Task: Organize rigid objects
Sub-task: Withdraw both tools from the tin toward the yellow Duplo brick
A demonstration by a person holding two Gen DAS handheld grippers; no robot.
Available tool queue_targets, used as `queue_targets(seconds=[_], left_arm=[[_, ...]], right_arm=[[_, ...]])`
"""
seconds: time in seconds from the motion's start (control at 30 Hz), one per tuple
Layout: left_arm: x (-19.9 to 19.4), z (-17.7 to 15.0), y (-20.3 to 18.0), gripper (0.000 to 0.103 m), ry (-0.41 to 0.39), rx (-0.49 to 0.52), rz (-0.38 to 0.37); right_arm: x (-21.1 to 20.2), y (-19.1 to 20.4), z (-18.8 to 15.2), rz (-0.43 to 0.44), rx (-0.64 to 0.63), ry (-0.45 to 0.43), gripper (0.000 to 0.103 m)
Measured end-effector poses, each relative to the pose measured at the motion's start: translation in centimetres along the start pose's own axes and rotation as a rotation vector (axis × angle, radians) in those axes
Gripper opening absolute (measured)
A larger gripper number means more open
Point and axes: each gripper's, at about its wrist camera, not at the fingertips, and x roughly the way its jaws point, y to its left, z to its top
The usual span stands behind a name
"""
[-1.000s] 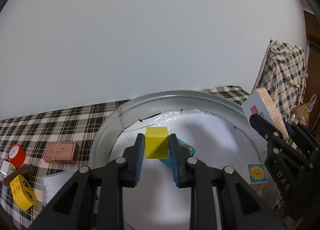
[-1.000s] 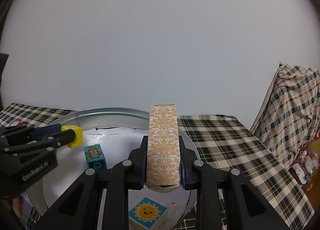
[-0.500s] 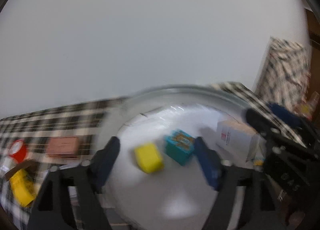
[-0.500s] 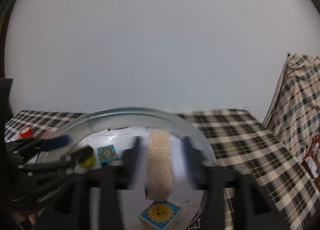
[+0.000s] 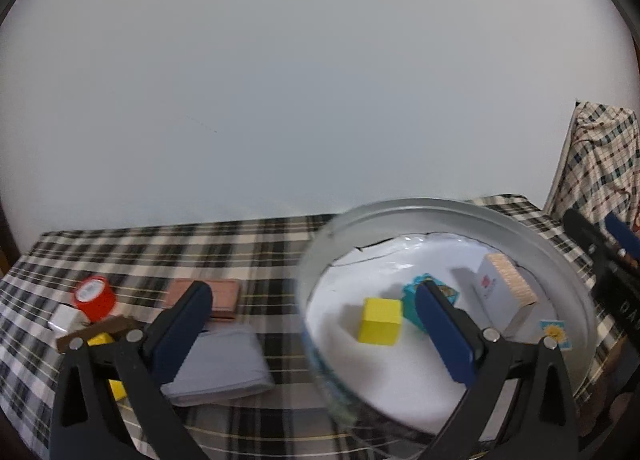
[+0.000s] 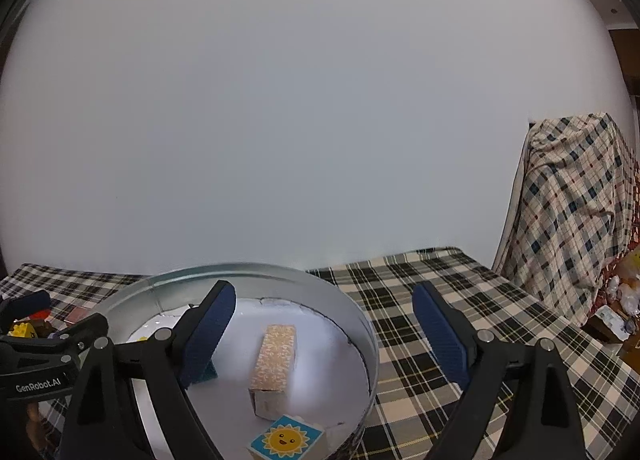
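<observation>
A round metal tin with a white floor holds a yellow cube, a teal bear block, a tall orange-patterned box lying down and a sun block. My left gripper is open and empty, astride the tin's left rim. In the right wrist view my right gripper is open and empty above the tin, with the patterned box lying between its fingers and the sun block near me.
Left of the tin on the checked cloth lie a red tape roll, a brown block, a folded grey cloth, a yellow brick and a white piece. A cloth-draped object stands right.
Both grippers opened. The yellow cube dropped onto the tin floor and the patterned box fell flat in the tin. Both grippers pulled back, the left one shifting left.
</observation>
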Motion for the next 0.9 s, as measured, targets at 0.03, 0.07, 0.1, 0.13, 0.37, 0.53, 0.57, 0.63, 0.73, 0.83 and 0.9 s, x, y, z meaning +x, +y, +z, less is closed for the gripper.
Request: queue_targets(seconds=[0.03,0.07,0.1,0.13,0.37,0.53,0.57,0.63,0.73,0.83,0.9], left_arm=[[-0.1,-0.1,0.1,0.102,-0.004,0.005,0.008],[-0.2,-0.2,0.3,0.102,-0.01,0.011,0.023],[-0.3,-0.3,0.5,0.102,-0.014,0.016,0.033],[-0.3,-0.3,0.7,0.102,-0.019,0.02,0.042],[-1.1,-0.8,2.5,0.102,-0.038,0.009,0.067],[-1.6,-0.9,3.9,0.102,-0.043,0.015,0.082],[-1.7,-0.9,4.3,0.102,-0.04,0.009,0.08],[-1.7,-1.0,5.1,0.102,-0.034,-0.003,0.077],[-1.8,-1.1,6.1,0.102,-0.029,-0.017,0.075],[-1.9,-1.1,7.1,0.102,-0.026,-0.023,0.082],[-2.1,-1.1,7.8,0.102,-0.023,-0.024,0.083]], right_arm=[[-0.2,0.0,0.0,-0.004,0.004,-0.009,0.092],[-0.4,-0.1,0.0,-0.009,0.012,-0.021,0.092],[-0.5,-0.2,0.1,-0.014,0.021,-0.027,0.092],[-0.6,-0.3,0.1,-0.021,0.031,-0.032,0.092],[-2.0,-0.4,0.1,-0.085,0.097,-0.076,0.092],[-2.8,0.7,0.0,-0.084,0.086,-0.099,0.092],[-3.0,1.0,-0.1,-0.082,0.082,-0.1,0.092],[-3.2,1.5,-0.2,-0.073,0.085,-0.097,0.092],[-3.5,2.4,-0.4,-0.049,0.099,-0.074,0.092],[-3.8,3.4,-0.6,-0.036,0.098,-0.065,0.092],[-4.1,4.4,-0.7,-0.023,0.086,-0.068,0.092]])
